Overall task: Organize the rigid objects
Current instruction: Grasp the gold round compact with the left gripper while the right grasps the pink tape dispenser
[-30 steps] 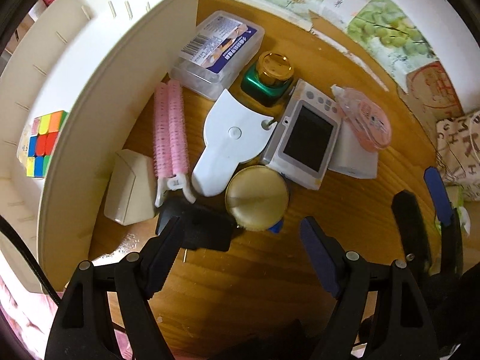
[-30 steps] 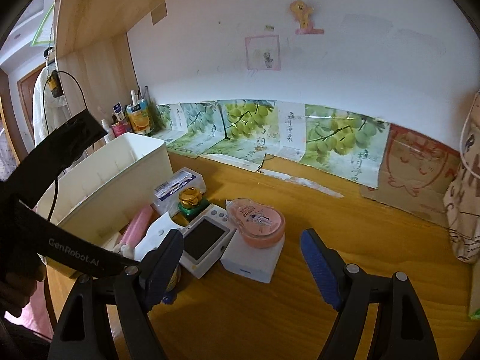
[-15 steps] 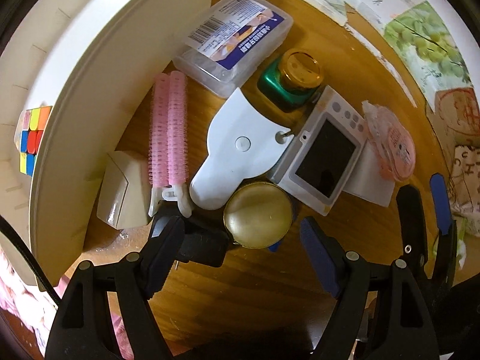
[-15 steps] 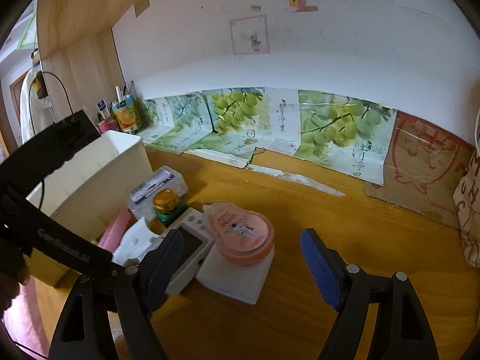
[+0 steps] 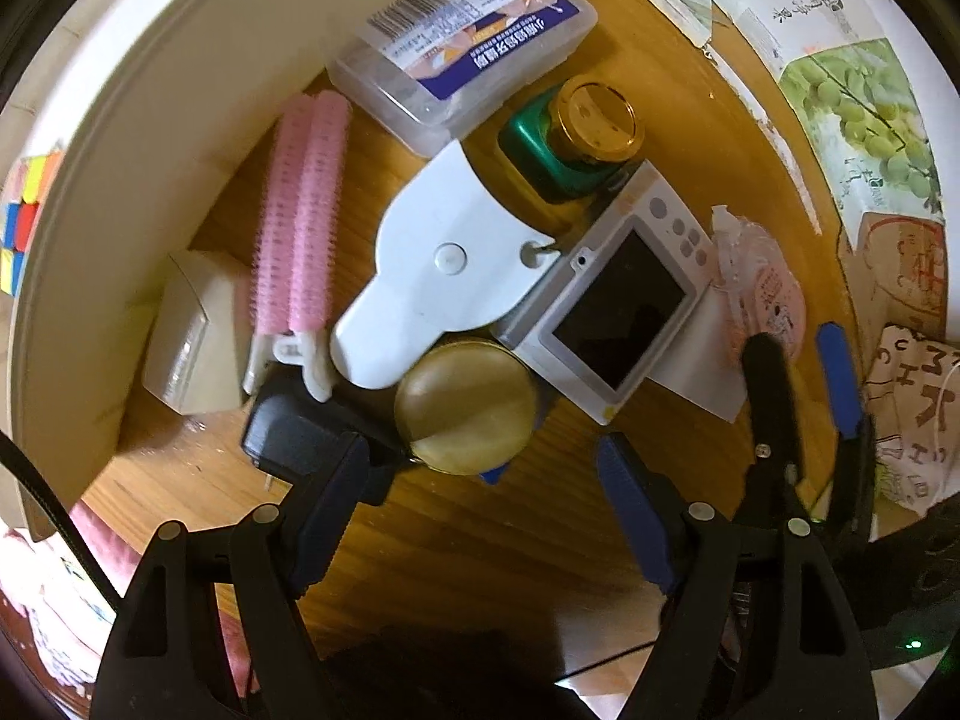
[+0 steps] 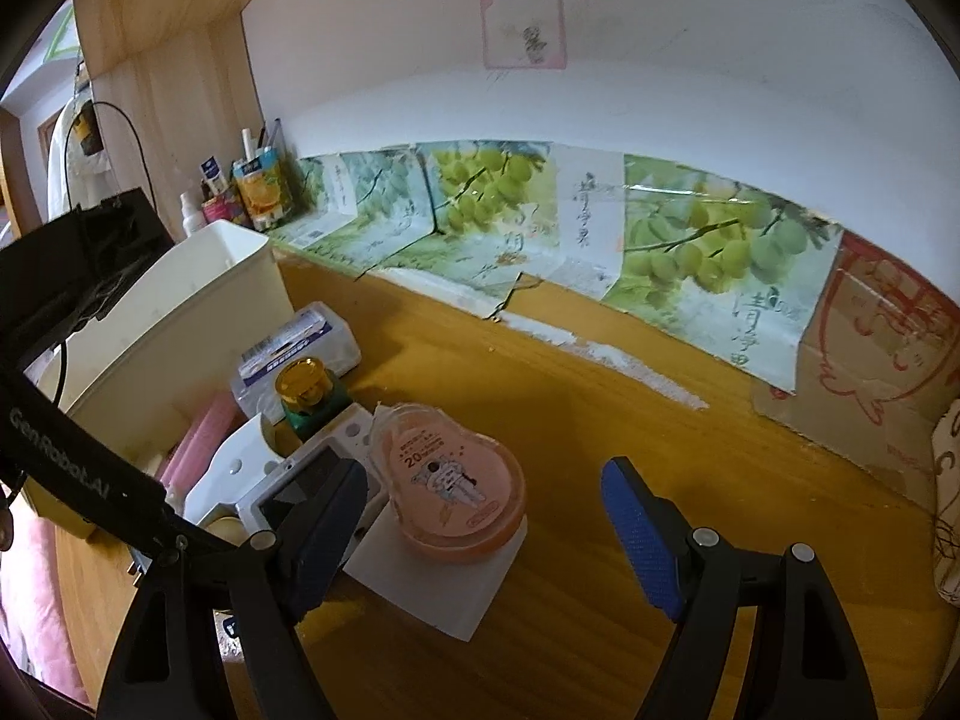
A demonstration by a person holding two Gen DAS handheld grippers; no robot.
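We work at a wooden desk (image 6: 600, 420) against a white wall lined with grape posters. Only a Rubik's cube (image 5: 24, 222) lies in the white plastic bin (image 5: 120, 138) at the left edge; the rest waits clustered mid-frame: bristly pink hair rollers (image 5: 303, 216), a clear lidded box (image 5: 462, 42), a green bottle with gold cap (image 5: 570, 144), a small white camera (image 5: 612, 312), a round brass lid (image 5: 465, 408), a peach correction-tape case (image 6: 456, 492). Left gripper (image 5: 480, 504) and right gripper (image 6: 486, 522) both hover with fingers apart, empty.

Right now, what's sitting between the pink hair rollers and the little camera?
The white plastic gadget lies between the pink hair rollers and camera, seen from the left wrist.
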